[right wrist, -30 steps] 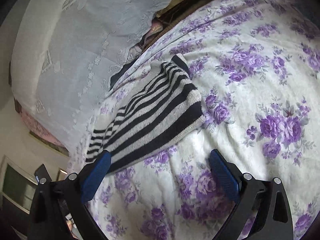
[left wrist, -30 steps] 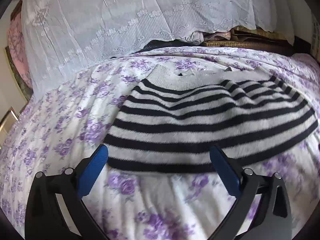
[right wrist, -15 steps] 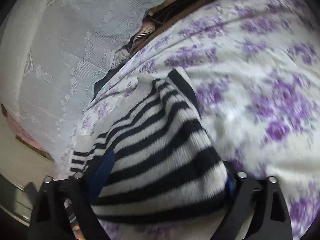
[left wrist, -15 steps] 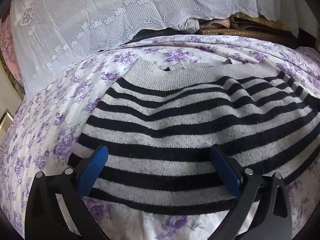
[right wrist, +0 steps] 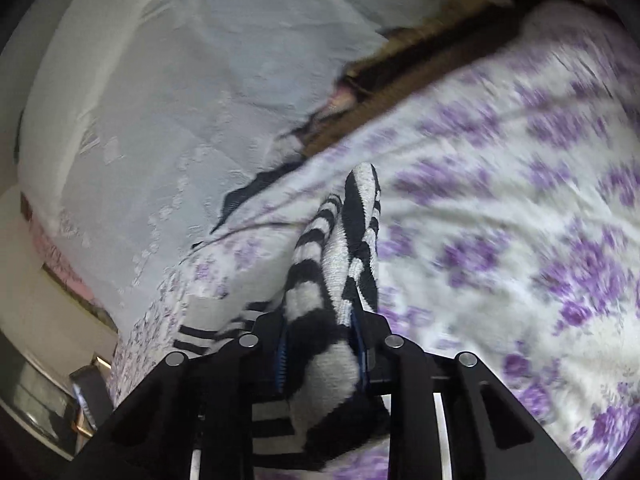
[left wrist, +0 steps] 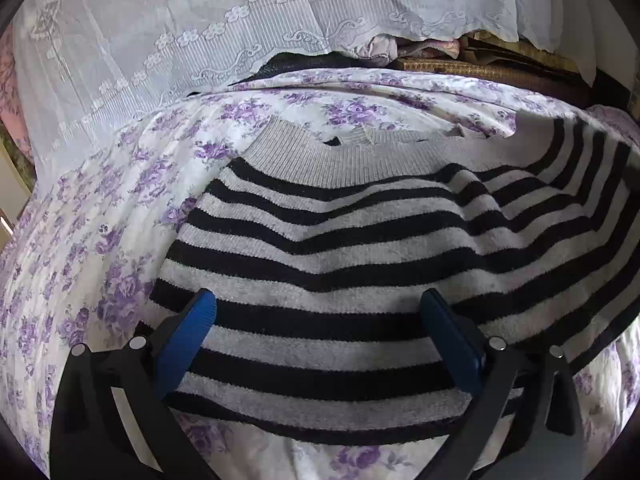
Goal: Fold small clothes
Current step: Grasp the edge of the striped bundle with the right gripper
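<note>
Since before, right hand-held gripper [right wrist: 320, 354] has clamped together on the sweater [left wrist: 340, 264] edge and lifts it. Left hand-held gripper [left wrist: 320, 316] hangs wide apart above the sweater, which lies on the bed [left wrist: 80, 240].

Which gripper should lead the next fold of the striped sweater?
Right. The right gripper is already shut on the striped sweater; the left gripper is open over it, holding nothing.

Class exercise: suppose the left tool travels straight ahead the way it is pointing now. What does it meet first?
Most likely the striped sweater: the open left tool already hangs over its lower stripes, pointing along it toward the grey collar. Height above the knit is unclear.
</note>
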